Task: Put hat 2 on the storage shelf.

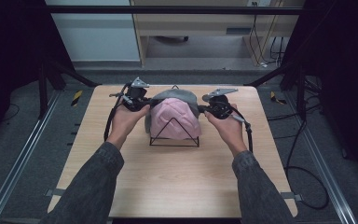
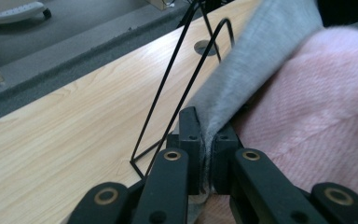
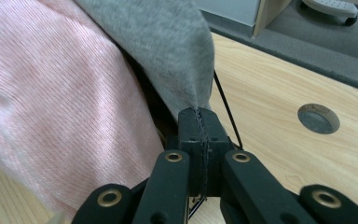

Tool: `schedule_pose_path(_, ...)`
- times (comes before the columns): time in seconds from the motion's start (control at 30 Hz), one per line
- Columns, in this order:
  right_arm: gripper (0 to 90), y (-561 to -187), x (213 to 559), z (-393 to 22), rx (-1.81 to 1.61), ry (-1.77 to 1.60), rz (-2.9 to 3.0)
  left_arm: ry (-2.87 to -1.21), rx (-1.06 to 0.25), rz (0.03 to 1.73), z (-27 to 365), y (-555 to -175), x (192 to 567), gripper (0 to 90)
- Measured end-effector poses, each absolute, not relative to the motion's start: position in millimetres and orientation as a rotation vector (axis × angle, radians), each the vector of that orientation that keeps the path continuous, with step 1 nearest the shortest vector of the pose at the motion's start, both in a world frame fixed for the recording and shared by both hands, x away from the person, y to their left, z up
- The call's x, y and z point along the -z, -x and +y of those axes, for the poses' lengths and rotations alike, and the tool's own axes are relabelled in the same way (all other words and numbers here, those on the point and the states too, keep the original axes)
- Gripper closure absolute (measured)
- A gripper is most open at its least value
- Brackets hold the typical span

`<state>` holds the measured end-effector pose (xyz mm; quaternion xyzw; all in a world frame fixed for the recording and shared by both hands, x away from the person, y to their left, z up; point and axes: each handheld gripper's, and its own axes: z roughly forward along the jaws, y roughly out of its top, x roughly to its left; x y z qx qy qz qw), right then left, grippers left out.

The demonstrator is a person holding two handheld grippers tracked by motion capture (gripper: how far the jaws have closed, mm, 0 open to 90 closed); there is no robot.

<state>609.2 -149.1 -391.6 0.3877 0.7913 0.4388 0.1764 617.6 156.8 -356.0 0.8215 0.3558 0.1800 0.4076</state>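
Grey cloth (image 1: 179, 96) drapes over a pink cloth (image 1: 174, 119) on a wire rack (image 1: 174, 138) mid-surface (image 1: 177, 177). Left tongs (image 2: 206, 140) pinch its left edge tight; right tongs (image 3: 200, 135) clamp its right edge.

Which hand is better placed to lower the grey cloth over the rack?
Neither alone: the left gripper and right gripper each pinch an edge of the grey cloth, on opposite sides of the wire rack. Lowering together probably suits best.
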Motion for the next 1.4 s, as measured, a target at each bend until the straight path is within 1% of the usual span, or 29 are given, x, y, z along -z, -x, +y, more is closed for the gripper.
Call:
schedule_pose_path(0.13,90.0,-609.3,397.9,-150.6,-1.225,-1.116,2.244,-2.06,-0.427,0.913,160.0,-618.2,362.6,86.5)
schedule_pose_path(0.17,90.0,-609.2,398.8,-151.3,-1.232,-1.122,2.24,-2.059,-0.414,0.89,158.1,-616.9,362.5,86.6)
schedule_pose_path(0.27,90.0,-610.2,401.4,-151.1,-1.232,-1.128,2.243,-2.101,-0.438,0.841,146.9,-611.8,361.2,86.5)
schedule_pose_path(0.37,90.0,-609.7,401.0,-150.4,-1.234,-1.129,2.241,-2.1,-0.46,0.868,147.1,-613.6,362.9,86.2)
schedule_pose_path(0.53,90.0,-607.2,399.2,-151.7,-1.233,-1.122,2.24,-2.063,-0.433,0.926,157.5,-618.8,368.5,84.8)
schedule_pose_path(0.6,90.0,-607.1,399.9,-152.9,-1.229,-1.119,2.24,-2.071,-0.424,0.916,156.5,-619.1,371.2,81.6)
schedule_pose_path(0.67,90.0,-606.4,401.1,-154.1,-1.233,-1.131,2.235,-2.08,-0.462,0.919,155.3,-618.9,373.4,77.8)
schedule_pose_path(0.7,90.0,-605.9,402.1,-155.0,-1.235,-1.132,2.233,-2.062,-0.462,0.935,155.6,-619.3,374.4,74.7)
schedule_pose_path(0.77,90.0,-604.5,404.0,-157.4,-1.229,-1.14,2.233,-2.009,-0.453,0.971,158.2,-619.9,375.3,65.9)
schedule_pose_path(0.83,89.7,-601.4,405.3,-161.8,-1.234,-1.15,2.223,-2.003,-0.458,0.951,159.7,-617.9,373.9,62.6)
schedule_pose_path(0.9,87.7,-598.1,405.8,-166.3,-1.239,-1.15,2.225,-2.005,-0.498,0.934,162.3,-613.2,370.7,59.4)
schedule_pose_path(1.0,79.8,-587.6,406.2,-174.9,-1.242,-1.149,2.208,-1.964,-0.536,0.931,171.8,-602.5,364.4,50.3)
schedule_pose_path(1.03,76.3,-583.8,407.1,-178.4,-1.232,-1.146,2.207,-1.953,-0.555,0.933,175.8,-597.9,363.0,46.7)
schedule_pose_path(1.1,68.5,-574.7,410.9,-186.1,-1.229,-1.157,2.203,-1.938,-0.547,0.948,185.3,-587.5,363.5,38.6)
schedule_pose_path(1.13,63.6,-570.0,413.8,-190.2,-1.211,-1.16,2.206,-1.946,-0.544,0.951,190.0,-581.2,367.3,36.3)
schedule_pose_path(1.17,60.4,-564.2,417.0,-194.3,-1.198,-1.169,2.199,-1.972,-0.543,0.958,194.6,-574.5,373.2,34.1)
schedule_pose_path(1.2,56.9,-558.4,420.9,-198.7,-1.199,-1.182,2.199,-2.013,-0.539,0.961,201.2,-563.5,385.1,28.6)
schedule_pose_path(1.23,51.4,-549.6,427.6,-204.4,-1.185,-1.209,2.203,-2.039,-0.536,0.966,204.4,-557.9,391.7,24.6)
schedule_pose_path(1.37,35.6,-527.6,446.0,-213.6,-1.13,-1.241,2.213,-2.123,-0.487,0.997,220.9,-527.4,429.4,12.9)
schedule_pose_path(1.4,31.9,-519.9,453.0,-216.0,-1.109,-1.253,2.22,-2.128,-0.485,1.0,223.7,-522.1,435.4,12.3)
